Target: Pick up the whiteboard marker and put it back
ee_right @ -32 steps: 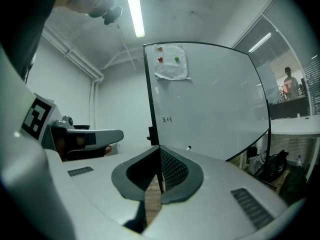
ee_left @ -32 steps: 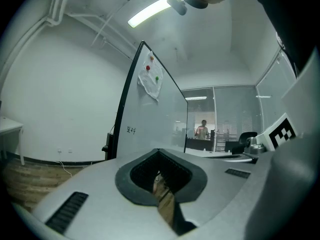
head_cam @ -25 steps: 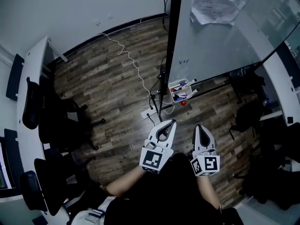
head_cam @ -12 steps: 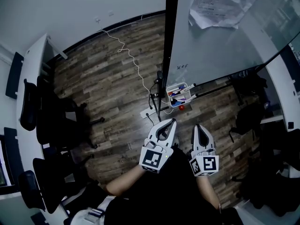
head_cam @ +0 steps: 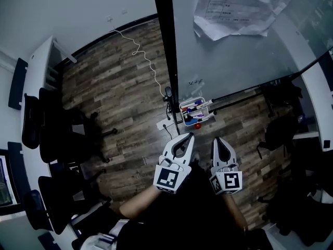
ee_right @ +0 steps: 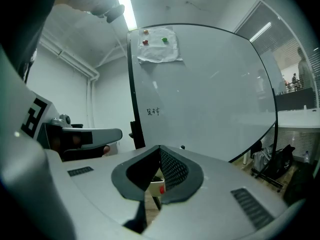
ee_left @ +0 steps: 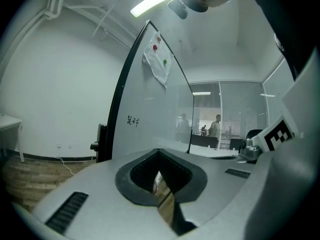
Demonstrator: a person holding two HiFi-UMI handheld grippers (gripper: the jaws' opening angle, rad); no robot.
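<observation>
Several whiteboard markers lie in a small white tray (head_cam: 183, 108) fixed low on the whiteboard's stand, with a red ball (head_cam: 197, 125) just below it. The whiteboard (head_cam: 234, 51) stands upright ahead, with small writing on it (ee_right: 153, 112). My left gripper (head_cam: 185, 139) and right gripper (head_cam: 218, 141) are side by side, short of the tray and pointing toward it. Both are shut with nothing between the jaws. In the right gripper view a bit of the white tray (ee_right: 154, 187) and something red show through the gap in the jaws. No single marker can be told apart.
Papers (head_cam: 234, 7) hang on the board under magnets. A black stand post (head_cam: 167, 51) runs up beside the board. A white cable (head_cam: 148, 66) snakes over the wooden floor to a power strip (head_cam: 163, 125). Black office chairs (head_cam: 57, 134) and a white desk (head_cam: 34, 82) stand left; dark bags (head_cam: 281, 132) right.
The whiteboard and marker tray have come closer to both grippers and shifted left in the head view. Both grippers stay shut and side by side.
</observation>
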